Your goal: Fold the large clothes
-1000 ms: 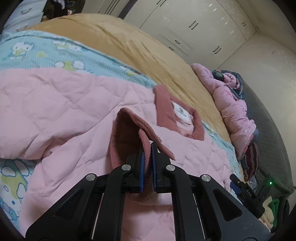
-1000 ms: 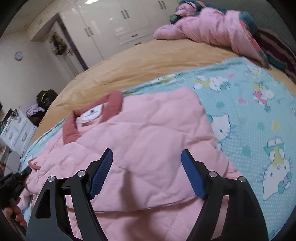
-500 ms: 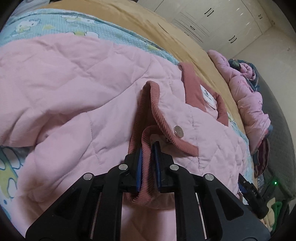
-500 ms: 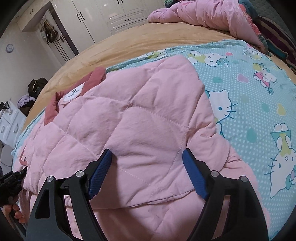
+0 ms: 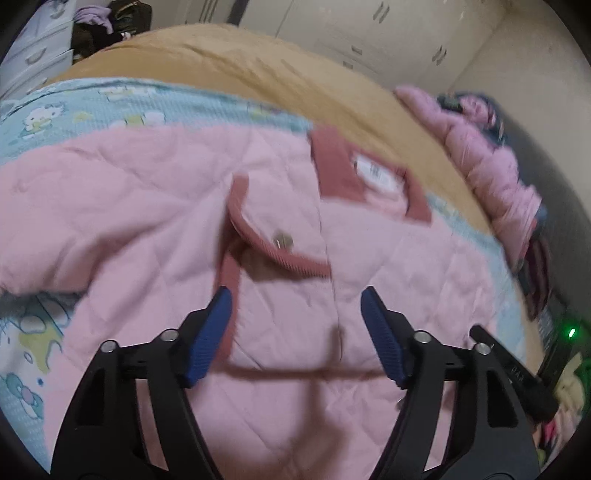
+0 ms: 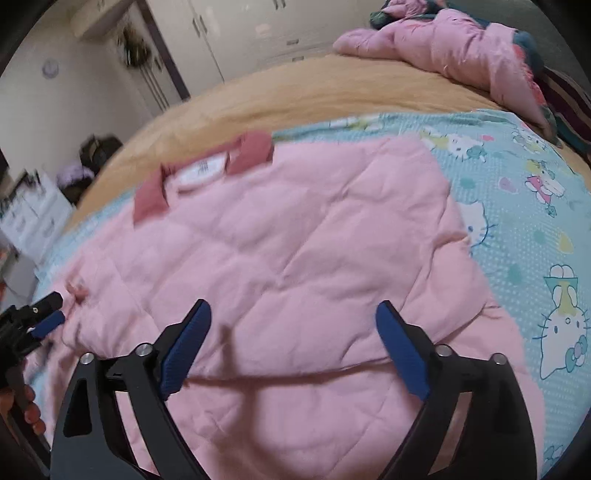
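Observation:
A pink quilted jacket (image 5: 155, 206) with a dark rose corduroy collar (image 5: 332, 162) lies spread on the bed. Its sleeve cuff (image 5: 266, 243), trimmed in rose corduroy with a snap button, lies folded onto the jacket body. My left gripper (image 5: 295, 314) hovers just behind that cuff, its jaws opening with nothing between them. In the right wrist view the jacket (image 6: 295, 251) fills the middle. My right gripper (image 6: 291, 332) hangs over its lower part, jaws opening wide, nothing pinched. The left gripper (image 6: 44, 321) shows at the left edge there.
A teal cartoon-cat sheet (image 6: 535, 221) covers the near bed, a tan blanket (image 5: 258, 74) the far part. Another pink padded garment (image 6: 461, 55) is heaped at the head end. White wardrobes (image 5: 369, 33) stand behind. A hand (image 6: 26, 410) holds the left tool.
My left gripper let go of the rose cuff and opened; the cuff now lies on the jacket body. The right gripper spread wider and dropped a little toward the jacket.

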A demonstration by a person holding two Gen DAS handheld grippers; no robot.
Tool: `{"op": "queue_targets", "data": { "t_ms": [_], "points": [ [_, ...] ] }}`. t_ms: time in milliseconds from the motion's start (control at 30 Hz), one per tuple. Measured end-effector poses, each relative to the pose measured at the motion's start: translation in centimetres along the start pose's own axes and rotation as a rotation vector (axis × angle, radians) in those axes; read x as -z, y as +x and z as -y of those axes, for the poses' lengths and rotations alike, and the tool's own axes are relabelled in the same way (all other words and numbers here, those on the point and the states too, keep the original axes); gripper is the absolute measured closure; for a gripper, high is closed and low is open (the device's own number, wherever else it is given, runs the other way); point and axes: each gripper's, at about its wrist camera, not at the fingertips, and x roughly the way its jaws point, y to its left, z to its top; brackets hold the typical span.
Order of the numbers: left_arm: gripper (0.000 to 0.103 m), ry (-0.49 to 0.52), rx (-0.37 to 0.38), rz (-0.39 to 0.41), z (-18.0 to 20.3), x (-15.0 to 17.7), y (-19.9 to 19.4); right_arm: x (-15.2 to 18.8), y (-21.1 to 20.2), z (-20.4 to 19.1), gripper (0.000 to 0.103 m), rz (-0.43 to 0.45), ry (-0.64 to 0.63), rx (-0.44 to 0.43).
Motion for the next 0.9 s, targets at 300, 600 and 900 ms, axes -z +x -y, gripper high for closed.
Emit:
{"op": "queue_targets", "data": {
  "t_ms": [300, 600, 900],
  "points": [
    [0.01, -0.021, -0.064, -0.076, -0.6, 1.1, 1.9, 0.3, 0.7, -0.2, 0.004, -0.005, 0.006, -0.006],
    [0.009, -0.026, -0.128, 0.052, -1.2, -0.1, -5.1, -0.4, -3.2, -0.6, 0.004, 0.067, 0.109, -0.144],
    [0.009, -0.158, -0.188, 0.14, -7.3, -0.5, -9.9, -0.4, -7.0, -4.9, 0.004, 0.176, 0.022, -0.147]
  ]
}}
